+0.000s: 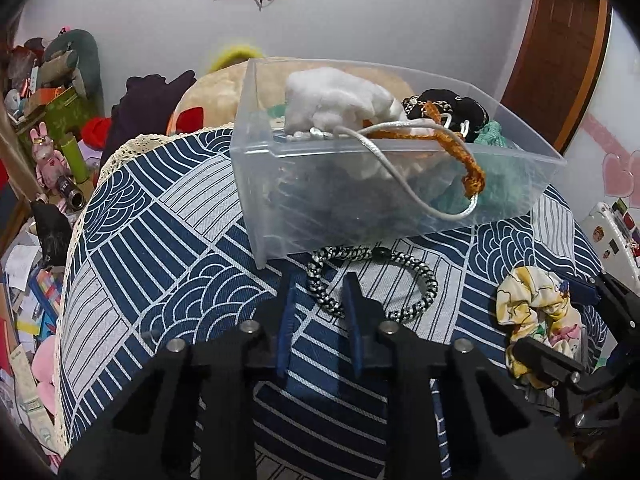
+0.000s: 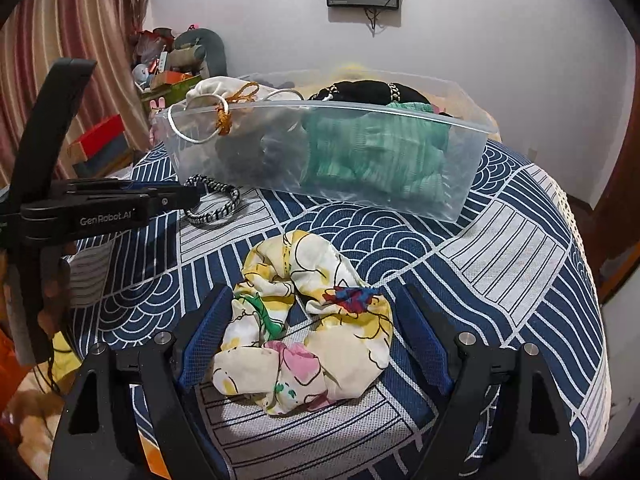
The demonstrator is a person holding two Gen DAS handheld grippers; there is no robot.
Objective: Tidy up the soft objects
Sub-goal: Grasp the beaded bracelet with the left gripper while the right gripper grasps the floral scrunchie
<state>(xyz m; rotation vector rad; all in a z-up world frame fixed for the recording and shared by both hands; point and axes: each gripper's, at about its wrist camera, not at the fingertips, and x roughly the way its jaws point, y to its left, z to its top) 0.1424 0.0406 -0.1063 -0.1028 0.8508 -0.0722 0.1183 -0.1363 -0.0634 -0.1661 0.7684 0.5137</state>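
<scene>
Patterned tablecloth (image 2: 500, 240) spread over table. Clear bin (image 1: 256, 184) set at far side, already filled with soft items. Floral scrunchie (image 2: 304, 320) straddled by wide-open right gripper (image 2: 316, 344), likely for pickup. Braided cord (image 1: 372, 284) partly bracketed by narrowly parted left gripper (image 1: 320, 312); not yet gripped.

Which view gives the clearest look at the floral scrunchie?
The right wrist view: the floral scrunchie lies whole and centred on the tablecloth, between the right gripper's open jaws. The left wrist view catches it only at the right edge, partly hidden by that gripper.
</scene>
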